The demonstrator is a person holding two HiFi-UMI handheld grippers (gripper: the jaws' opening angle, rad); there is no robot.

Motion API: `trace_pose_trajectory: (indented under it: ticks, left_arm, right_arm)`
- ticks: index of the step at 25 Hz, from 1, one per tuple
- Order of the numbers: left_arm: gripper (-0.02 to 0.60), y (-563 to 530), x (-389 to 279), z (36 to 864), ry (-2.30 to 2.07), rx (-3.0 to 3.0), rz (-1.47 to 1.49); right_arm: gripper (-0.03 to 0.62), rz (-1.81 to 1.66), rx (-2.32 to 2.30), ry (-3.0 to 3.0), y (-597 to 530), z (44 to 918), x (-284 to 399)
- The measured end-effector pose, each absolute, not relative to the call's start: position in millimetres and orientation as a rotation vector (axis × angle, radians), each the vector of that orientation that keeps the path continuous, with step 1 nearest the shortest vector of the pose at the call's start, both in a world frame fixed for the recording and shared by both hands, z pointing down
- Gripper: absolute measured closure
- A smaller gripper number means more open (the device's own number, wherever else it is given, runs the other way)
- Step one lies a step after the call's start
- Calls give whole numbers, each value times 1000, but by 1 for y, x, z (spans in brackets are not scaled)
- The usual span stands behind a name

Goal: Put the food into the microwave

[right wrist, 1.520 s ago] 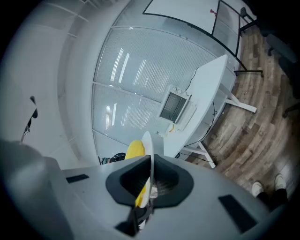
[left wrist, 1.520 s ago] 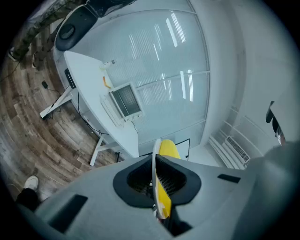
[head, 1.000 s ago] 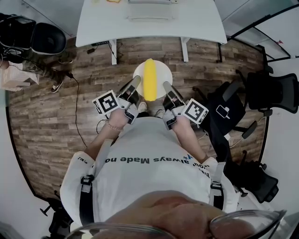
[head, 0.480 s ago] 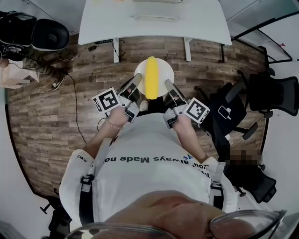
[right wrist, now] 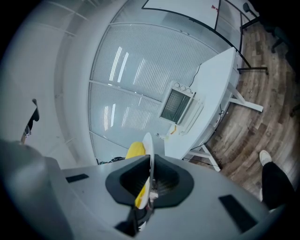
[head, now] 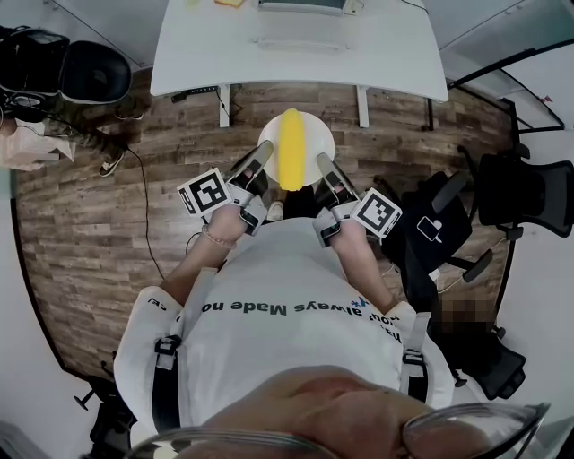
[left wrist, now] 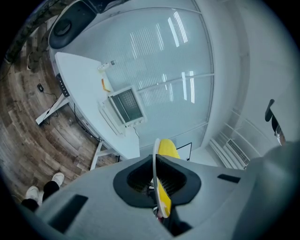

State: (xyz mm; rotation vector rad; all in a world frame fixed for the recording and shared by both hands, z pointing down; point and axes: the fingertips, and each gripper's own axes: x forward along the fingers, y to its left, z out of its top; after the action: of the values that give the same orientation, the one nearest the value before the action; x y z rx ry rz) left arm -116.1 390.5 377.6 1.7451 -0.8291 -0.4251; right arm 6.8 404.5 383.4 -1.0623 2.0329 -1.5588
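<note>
Two hand-held grippers are seen at the centre of the head view, each pinching one side of a round white plate (head: 315,142). The left gripper (head: 261,156) is clamped on the plate's left rim and the right gripper (head: 321,162) on its right rim. In both gripper views the thin plate edge is seen held tight between the dark pads.

A long yellow piece of food (head: 289,149), smooth and rounded at both ends, lies along the middle of the plate, pointing away from the person. The plate is held level above the brown wood-plank floor (head: 108,224).

A white rectangular table (head: 296,54) fills the upper part of the head view, and a strip of floor is seen between it and the plate. A grey box-shaped microwave (head: 301,4) is cut by the top edge of that frame. From the left gripper view it is seen on the tabletop against a glass wall, with a small yellow item beside it.

Black office chairs (head: 522,176) are grouped at the right of the head view, and another black chair (head: 92,73) stands at the upper left. A dark cable (head: 149,206) trails across the floor at the left.
</note>
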Motion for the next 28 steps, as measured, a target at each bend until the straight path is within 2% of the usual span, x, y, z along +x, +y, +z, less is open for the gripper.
trace_pose_trajectory:
  ticks: [28]
  left_arm:
    - [565,170,-16,383,-883,1709,-428]
  right_arm:
    - [572,-1617,-1031,2022,181,390,107]
